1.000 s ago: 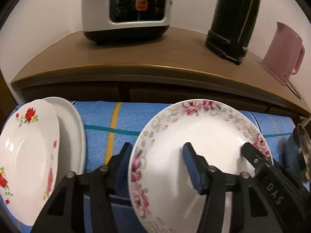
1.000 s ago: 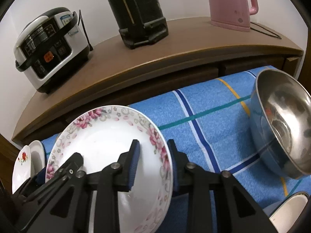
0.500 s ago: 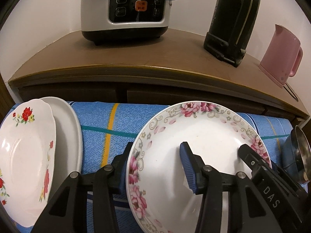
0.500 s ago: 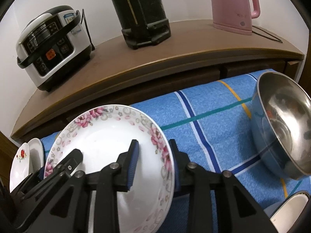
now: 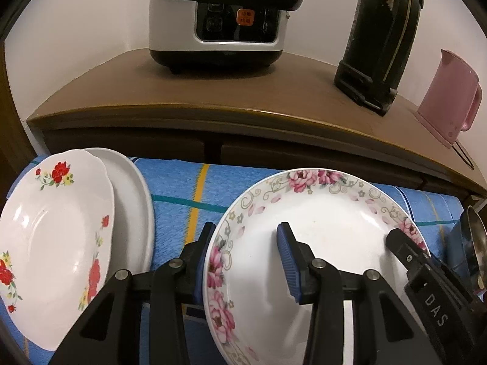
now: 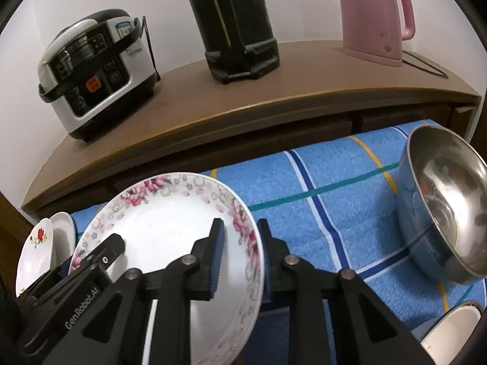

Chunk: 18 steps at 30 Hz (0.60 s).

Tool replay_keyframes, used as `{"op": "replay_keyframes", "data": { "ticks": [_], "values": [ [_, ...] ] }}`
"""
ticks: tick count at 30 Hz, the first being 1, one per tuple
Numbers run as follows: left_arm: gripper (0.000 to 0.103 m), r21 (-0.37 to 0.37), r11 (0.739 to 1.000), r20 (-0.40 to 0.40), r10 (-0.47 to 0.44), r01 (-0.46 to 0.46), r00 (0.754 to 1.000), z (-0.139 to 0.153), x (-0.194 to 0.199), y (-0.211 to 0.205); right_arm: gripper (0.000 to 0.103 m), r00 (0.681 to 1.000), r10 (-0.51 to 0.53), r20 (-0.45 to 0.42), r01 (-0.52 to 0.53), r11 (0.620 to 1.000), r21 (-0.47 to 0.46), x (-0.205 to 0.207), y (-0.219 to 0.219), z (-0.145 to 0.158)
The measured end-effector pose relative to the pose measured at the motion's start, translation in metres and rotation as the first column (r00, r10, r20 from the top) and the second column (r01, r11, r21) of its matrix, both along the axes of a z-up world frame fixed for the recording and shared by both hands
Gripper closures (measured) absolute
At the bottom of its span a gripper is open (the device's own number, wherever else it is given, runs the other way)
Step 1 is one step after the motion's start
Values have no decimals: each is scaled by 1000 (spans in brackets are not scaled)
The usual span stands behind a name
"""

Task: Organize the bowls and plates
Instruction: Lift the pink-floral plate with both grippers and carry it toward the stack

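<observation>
A white plate with a pink flower rim (image 5: 328,213) is held above the blue cloth by both grippers. My left gripper (image 5: 246,243) straddles its left rim, one pad behind and one on the face, with a gap showing. My right gripper (image 6: 240,243) is shut on its right rim; the plate shows there too (image 6: 164,213). A red-flowered plate (image 5: 51,228) lies on a plain white plate (image 5: 134,200) at the left. A steel bowl (image 6: 450,200) lies tilted at the right.
A blue striped cloth (image 5: 182,188) covers the table. Behind it a wooden counter (image 5: 213,91) carries a rice cooker (image 5: 222,15), a black thermos (image 5: 383,36) and a pink kettle (image 5: 447,97). A white enamel bowl rim (image 6: 453,331) shows at the lower right.
Both grippers and the pink-rimmed plate have moved a little toward the counter and left; the red-flowered plate stack now shows more fully. The grips look unchanged.
</observation>
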<state>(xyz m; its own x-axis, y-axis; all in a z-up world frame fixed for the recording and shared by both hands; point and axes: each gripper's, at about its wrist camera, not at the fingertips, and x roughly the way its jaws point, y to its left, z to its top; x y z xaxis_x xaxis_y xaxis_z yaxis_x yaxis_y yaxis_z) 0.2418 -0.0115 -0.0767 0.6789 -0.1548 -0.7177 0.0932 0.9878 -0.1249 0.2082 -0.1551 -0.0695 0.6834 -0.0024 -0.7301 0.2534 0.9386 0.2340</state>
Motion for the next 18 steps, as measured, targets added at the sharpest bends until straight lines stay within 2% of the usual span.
{"op": "replay_keyframes", "data": {
  "ticks": [3, 18],
  "values": [
    [63, 1, 1000, 1, 6, -6, 1000, 0, 0, 2, 83, 1000, 4, 2, -4, 1000, 19, 0, -1, -1],
    [65, -1, 1000, 22, 23, -23, 999, 4, -7, 12, 89, 999, 27, 31, -28, 999, 44, -9, 0, 2]
  ]
}}
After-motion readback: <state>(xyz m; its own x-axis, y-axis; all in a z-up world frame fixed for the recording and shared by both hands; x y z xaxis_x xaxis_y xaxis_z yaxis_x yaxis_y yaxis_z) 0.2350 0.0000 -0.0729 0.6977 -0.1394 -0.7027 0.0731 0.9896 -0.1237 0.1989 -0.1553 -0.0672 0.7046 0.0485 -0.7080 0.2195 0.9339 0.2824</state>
